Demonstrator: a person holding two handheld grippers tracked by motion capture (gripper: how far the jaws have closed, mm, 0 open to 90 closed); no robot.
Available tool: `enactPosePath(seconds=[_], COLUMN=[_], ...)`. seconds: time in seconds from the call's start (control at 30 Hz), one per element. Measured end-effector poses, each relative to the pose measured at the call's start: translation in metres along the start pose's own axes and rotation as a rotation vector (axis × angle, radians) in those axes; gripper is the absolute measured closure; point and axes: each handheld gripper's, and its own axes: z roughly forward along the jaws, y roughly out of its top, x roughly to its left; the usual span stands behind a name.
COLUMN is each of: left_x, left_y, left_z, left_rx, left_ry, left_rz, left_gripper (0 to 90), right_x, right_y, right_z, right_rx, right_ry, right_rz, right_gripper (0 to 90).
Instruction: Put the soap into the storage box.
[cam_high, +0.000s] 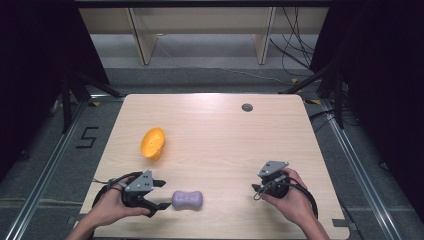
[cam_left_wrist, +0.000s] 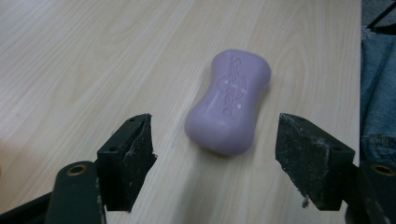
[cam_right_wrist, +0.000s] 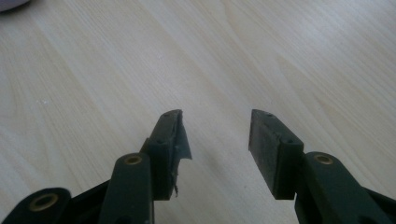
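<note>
Soap (cam_left_wrist: 229, 105), the purple bar, is lying flat on our table (cam_high: 225, 130) near the front edge. Our left gripper (cam_left_wrist: 215, 154) has its jaws spread wide right in front of it, not touching. An orange bowl (cam_high: 152, 143) sits farther back, and our right gripper (cam_right_wrist: 215, 140) is open over bare wood.

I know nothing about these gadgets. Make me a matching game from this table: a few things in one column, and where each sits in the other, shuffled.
Things:
1. purple waisted soap bar
2. orange plastic bowl
3. small grey round plug
4. right gripper

Places:
A. near the table's far edge
B. over bare wood, open, at the near right
C. tipped on its side, left of centre
D. just ahead of the open left gripper

Pairs: 1-D, 2-C, 3-A, 4-B
</note>
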Motion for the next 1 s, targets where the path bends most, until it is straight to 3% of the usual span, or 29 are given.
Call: enactPosePath(seconds=[0.13, 0.2, 0.27, 0.57, 0.67, 0.73, 0.8, 0.97, 1.0], left_x=[0.001, 0.0, 0.002, 0.003, 0.004, 0.005, 0.003, 0.003, 0.004], left_y=[0.009, 0.01, 0.009, 0.011, 0.011, 0.013, 0.012, 0.012, 0.013], left_z=[0.012, 0.016, 0.026, 0.039, 0.041, 0.044, 0.047, 0.054, 0.056], left_rx=[0.022, 0.025, 0.082, 0.137, 0.143, 0.167, 0.151, 0.194, 0.203], left_ry=[-0.036, -0.047, -0.051, -0.083, -0.075, -0.108, -0.093, -0.096, -0.119], left_rz=[0.05, 0.05, 0.092, 0.117, 0.128, 0.132, 0.135, 0.167, 0.162], left_gripper=[26.1, 25.9, 25.9, 26.1, 26.1, 26.1, 26.1, 26.3, 26.6], right_x=[0.0, 0.001, 0.002, 0.003, 0.003, 0.003, 0.003, 0.003, 0.003], right_y=[0.0, 0.0, -0.001, 0.0, 0.0, 0.0, 0.0, 0.0, 0.0], right_z=[0.0, 0.0, 0.002, 0.002, 0.002, 0.002, 0.002, 0.002, 0.002], right_rx=[0.002, 0.003, -0.002, -0.01, -0.01, -0.007, -0.002, -0.001, 0.004], right_ry=[0.003, 0.002, -0.002, 0.0, 0.001, 0.003, 0.004, 0.005, 0.008], right_rz=[0.003, 0.006, 0.01, 0.009, 0.01, 0.007, 0.011, 0.017, 0.014], right_gripper=[54.3, 54.2, 53.9, 53.7, 53.6, 53.6, 53.5, 53.5, 53.4])
